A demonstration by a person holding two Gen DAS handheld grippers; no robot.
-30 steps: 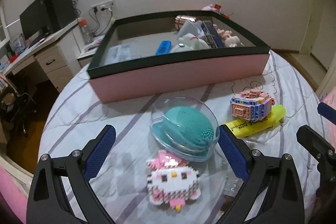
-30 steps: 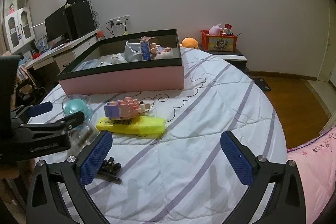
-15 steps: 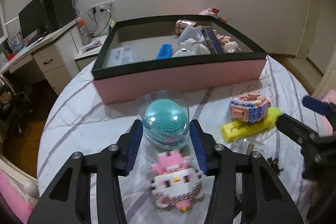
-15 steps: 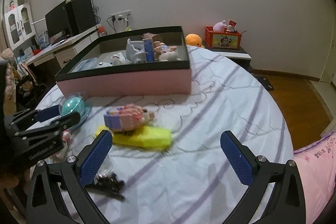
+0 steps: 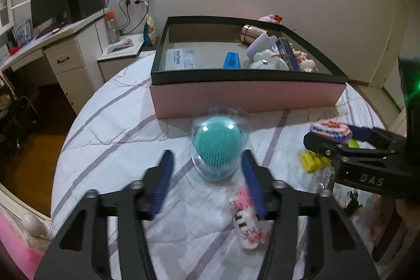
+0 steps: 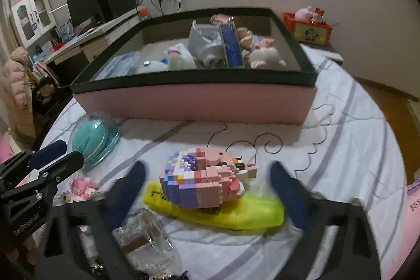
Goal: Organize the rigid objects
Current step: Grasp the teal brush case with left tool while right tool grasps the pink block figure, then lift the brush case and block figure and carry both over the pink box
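A teal bristly brush in a clear dome case [image 5: 218, 146] [image 6: 92, 135] rests on the striped bed cover. It sits just ahead of my left gripper [image 5: 207, 167], whose jaws are opening; the left pad stands clear of the dome. A pink-and-white block figure [image 5: 249, 222] lies under the right finger. My right gripper [image 6: 207, 169] is closing, its blue pads either side of a pastel brick model [image 6: 204, 177] without touching it. The model lies on a yellow packet [image 6: 223, 211].
A pink box with a black rim [image 5: 246, 93] [image 6: 194, 101] holds plush toys and a blue book behind the objects. A clear bag of small items [image 6: 141, 235] lies near the right gripper. A desk with a monitor [image 5: 52, 7] stands left; the bed drops off all round.
The left jaws pinched in around the dome, then spread again as the gripper shifted left. The right gripper moved in over the brick model and its jaws narrowed around it.
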